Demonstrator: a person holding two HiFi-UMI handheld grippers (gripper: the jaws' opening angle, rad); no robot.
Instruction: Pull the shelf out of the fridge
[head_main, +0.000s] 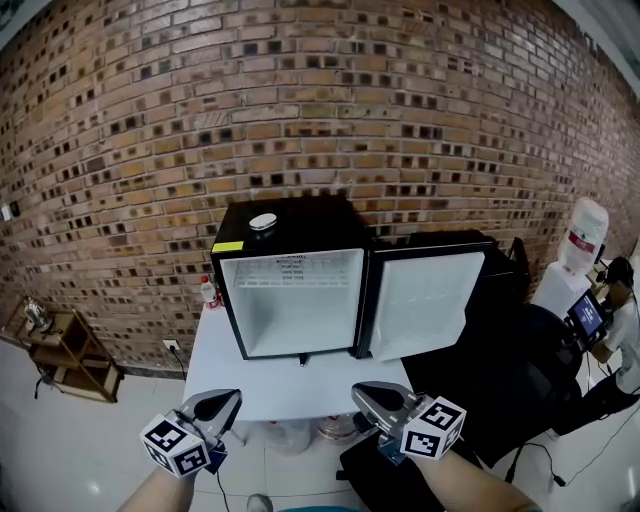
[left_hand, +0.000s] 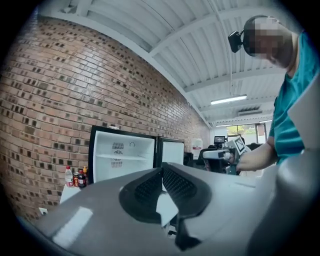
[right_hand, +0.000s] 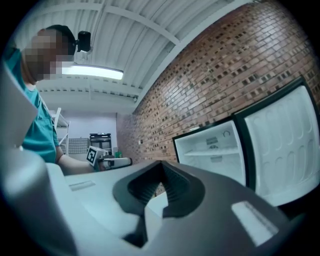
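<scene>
Left tongs are pressed together on nothing, short of the white worktop; the shelf sits high inside the open fridge there; right tongs likewise closed, empty

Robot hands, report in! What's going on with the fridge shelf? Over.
Left gripper and right gripper shut, empty, short of the fridge. Door open, shelf inside, untouched. Nothing blocking the opening.
</scene>
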